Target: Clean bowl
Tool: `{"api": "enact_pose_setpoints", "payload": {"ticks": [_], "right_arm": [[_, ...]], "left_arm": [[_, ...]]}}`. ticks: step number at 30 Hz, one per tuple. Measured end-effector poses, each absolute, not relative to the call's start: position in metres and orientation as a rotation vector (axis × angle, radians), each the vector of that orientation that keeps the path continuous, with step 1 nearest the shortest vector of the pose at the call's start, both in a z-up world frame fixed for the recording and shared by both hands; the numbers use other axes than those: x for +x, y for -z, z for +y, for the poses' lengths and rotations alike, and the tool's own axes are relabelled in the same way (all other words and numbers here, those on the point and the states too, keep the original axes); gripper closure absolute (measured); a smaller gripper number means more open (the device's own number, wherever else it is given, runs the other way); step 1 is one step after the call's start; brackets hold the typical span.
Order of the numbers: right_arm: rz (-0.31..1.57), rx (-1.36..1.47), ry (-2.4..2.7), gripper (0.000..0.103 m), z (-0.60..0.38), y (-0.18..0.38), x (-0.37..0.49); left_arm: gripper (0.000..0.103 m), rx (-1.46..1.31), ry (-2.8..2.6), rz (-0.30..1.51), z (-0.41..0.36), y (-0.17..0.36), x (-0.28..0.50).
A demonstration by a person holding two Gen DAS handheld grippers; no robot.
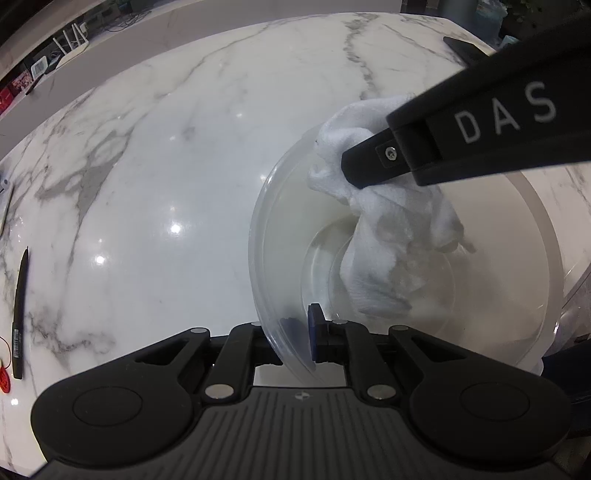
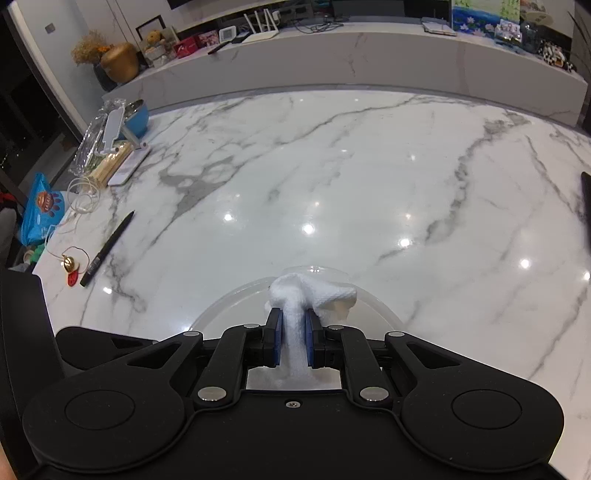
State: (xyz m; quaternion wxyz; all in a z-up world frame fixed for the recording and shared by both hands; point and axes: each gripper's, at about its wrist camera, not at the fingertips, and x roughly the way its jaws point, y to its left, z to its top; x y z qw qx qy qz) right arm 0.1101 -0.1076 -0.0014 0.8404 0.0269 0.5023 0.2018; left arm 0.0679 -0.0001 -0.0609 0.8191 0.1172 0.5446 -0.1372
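The clear round plastic bowl rests on the white marble desk, its near rim pinched by the left tongs; the right tongs, pinching a white crumpled cloth, reach in from the bowl's far side; cloth hangs down onto the bowl's floor.

You are working in a home living area: a glossy white marble table faces a long marble ledge crowded with a gold vase, framed pictures and a white router.
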Motion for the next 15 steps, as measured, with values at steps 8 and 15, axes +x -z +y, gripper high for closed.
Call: {"api": "enact_pose_setpoints", "payload": {"ticks": [8, 15], "right_arm": [[1.054, 0.058, -0.417, 0.092, -0.112, -0.001, 0.107], [1.042, 0.064, -0.392, 0.092, -0.124, -0.005, 0.104]], "left_arm": [[0.094, 0.254, 0.291, 1.159, -0.001, 0.062, 0.069], [0.094, 0.252, 0.291, 1.161, 0.0, 0.061, 0.071]]}}
